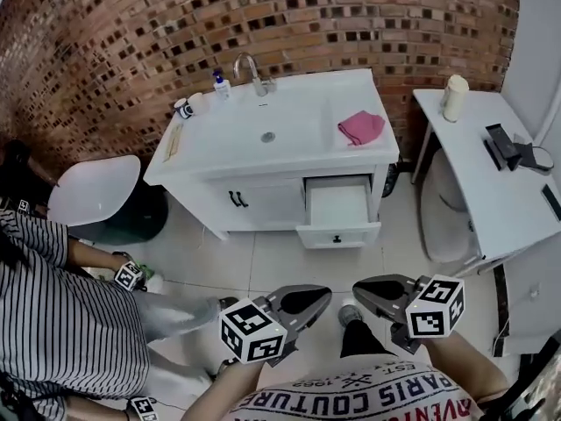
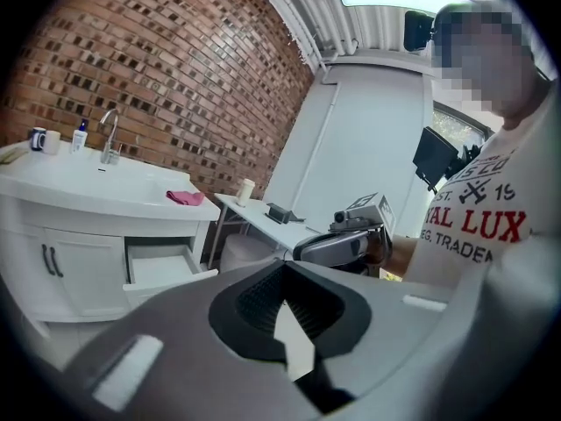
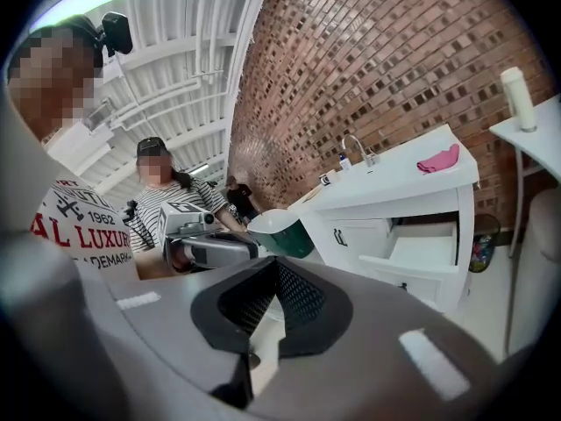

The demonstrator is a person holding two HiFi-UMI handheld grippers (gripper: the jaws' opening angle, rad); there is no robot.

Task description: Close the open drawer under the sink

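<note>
Closest in, the left gripper (image 1: 321, 296) and the right gripper (image 1: 361, 288) hang low in front of the person's body, their tips turned toward each other. Both sets of fingers are clenched on nothing. In each gripper view the dark pads meet at the tips, with only a thin wedge of light behind them. Bare tiled floor (image 1: 280, 261) lies between them and the work.

Beyond the floor, the drawer (image 1: 338, 234) stands pulled out of the right-hand bay of the white cabinet (image 1: 263, 202) under the sink (image 1: 267, 136). Its front panel and small dark knob face the person. It is well apart from the fingers, ahead and roughly between the two grippers, so neither looks clearly nearer.

The drawer's travel runs away from the person, straight into the cabinet toward the brick wall (image 1: 131, 42) — a push would likely need to land on the front panel along that line. Neither gripper is aimed there. In the left gripper view the drawer sits off to the left of the fingers, and in the right gripper view off to the right.

Farther back, a pink cloth (image 1: 360, 127) lies on the cabinet top above the drawer, and a white desk (image 1: 491, 196) stands to the right.
</note>
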